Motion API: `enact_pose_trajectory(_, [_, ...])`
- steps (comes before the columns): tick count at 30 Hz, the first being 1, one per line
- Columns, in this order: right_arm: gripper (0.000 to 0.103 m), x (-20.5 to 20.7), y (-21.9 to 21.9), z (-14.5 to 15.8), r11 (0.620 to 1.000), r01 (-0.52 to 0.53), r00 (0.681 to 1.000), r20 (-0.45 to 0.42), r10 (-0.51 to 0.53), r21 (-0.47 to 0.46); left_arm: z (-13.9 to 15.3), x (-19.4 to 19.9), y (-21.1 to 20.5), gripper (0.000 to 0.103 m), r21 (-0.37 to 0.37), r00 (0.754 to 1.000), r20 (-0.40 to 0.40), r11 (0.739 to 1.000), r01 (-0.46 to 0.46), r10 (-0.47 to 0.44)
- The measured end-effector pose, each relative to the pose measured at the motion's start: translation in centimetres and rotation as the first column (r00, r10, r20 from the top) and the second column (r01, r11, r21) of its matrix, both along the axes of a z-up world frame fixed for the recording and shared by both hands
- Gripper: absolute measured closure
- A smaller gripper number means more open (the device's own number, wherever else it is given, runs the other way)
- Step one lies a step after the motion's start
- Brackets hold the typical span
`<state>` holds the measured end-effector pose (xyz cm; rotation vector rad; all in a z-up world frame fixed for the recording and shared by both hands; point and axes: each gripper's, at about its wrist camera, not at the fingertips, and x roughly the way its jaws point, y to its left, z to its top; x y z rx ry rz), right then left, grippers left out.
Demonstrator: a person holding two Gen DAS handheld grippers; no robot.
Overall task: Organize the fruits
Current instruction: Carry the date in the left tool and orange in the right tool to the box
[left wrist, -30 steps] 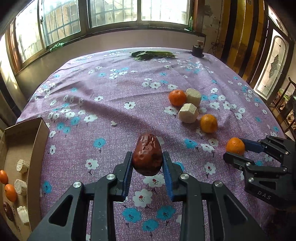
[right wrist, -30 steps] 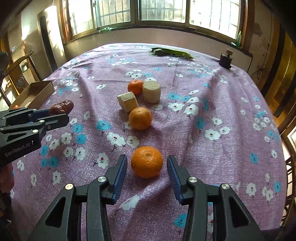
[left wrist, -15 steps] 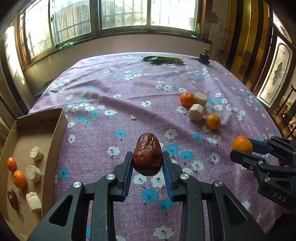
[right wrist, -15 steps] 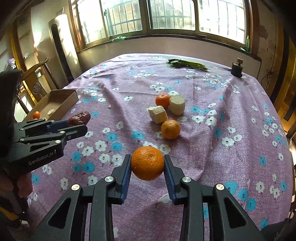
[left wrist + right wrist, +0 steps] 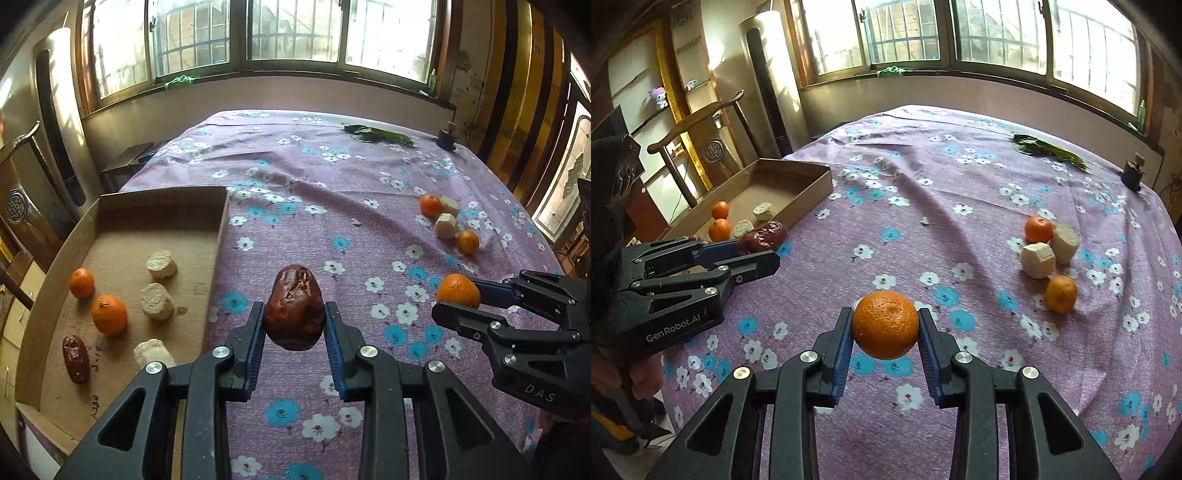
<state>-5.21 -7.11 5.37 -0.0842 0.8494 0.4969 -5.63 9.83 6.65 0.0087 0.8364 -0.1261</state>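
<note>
Over the flowered purple tablecloth (image 5: 314, 177) I'm mid-carry: my left gripper (image 5: 294, 334) clamps a red date (image 5: 294, 306), my right gripper (image 5: 885, 332) an orange (image 5: 885, 324), so next both go over the cardboard tray (image 5: 162, 194) to release.

Readable text: "GenRobot.AI" on the left gripper (image 5: 753, 245) body, right wrist view. "DAS" on the right gripper (image 5: 458, 301) body, left wrist view. Scrawl on cardboard box (image 5: 122, 236) floor illegible.
</note>
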Motion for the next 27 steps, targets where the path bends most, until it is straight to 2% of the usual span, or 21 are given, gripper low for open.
enact_pose_trajectory(9, [0.066,0.3,5.0,0.5,0.996,-0.091,0.996,0.008,0.091,-0.015,0.3,-1.6,4.3,0.073,0.034,0.996,0.023,0.996,-0.086,0.085])
enact_pose_trajectory(27, [0.066,-0.5,13.7,1.0,0.965,-0.260,0.966,0.009,0.260,-0.044,-0.4,-4.0,10.7,0.073,0.035,0.980,0.016,0.980,-0.198,0.197])
